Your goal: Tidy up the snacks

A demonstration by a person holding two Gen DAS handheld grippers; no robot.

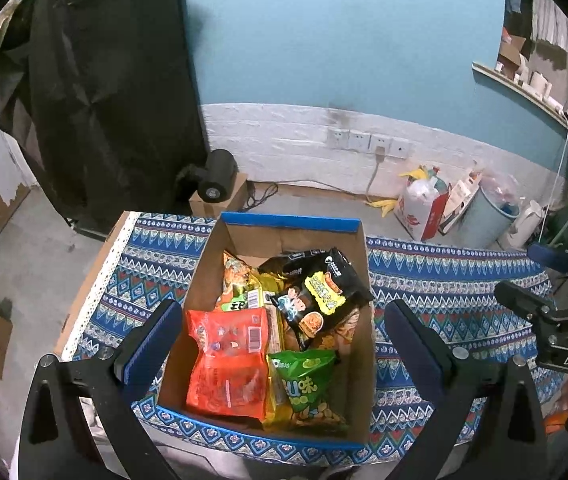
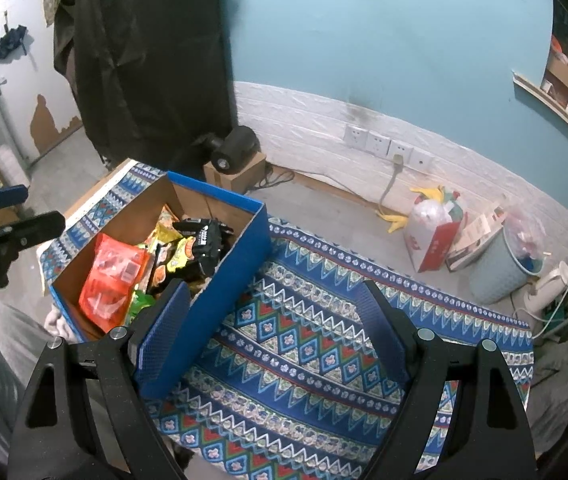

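The left gripper (image 1: 280, 344) is held with fingers spread wide and empty above the open blue-sided cardboard box (image 1: 357, 344), presumably so a packet may be selected. Between the fingers lie an orange-red plastic pouch (image 1: 228, 364) and a green crisp bag (image 1: 307, 380); beyond them, a black-and-yellow packet (image 1: 319, 292). The right gripper (image 2: 280, 320), likewise spread, is seen over the patterned blue tablecloth (image 2: 303, 344); only its view shows the box's outer wall.

Patterned-cloth table (image 2: 303, 344) carries blue cardboard box (image 2: 220, 280) of snacks.
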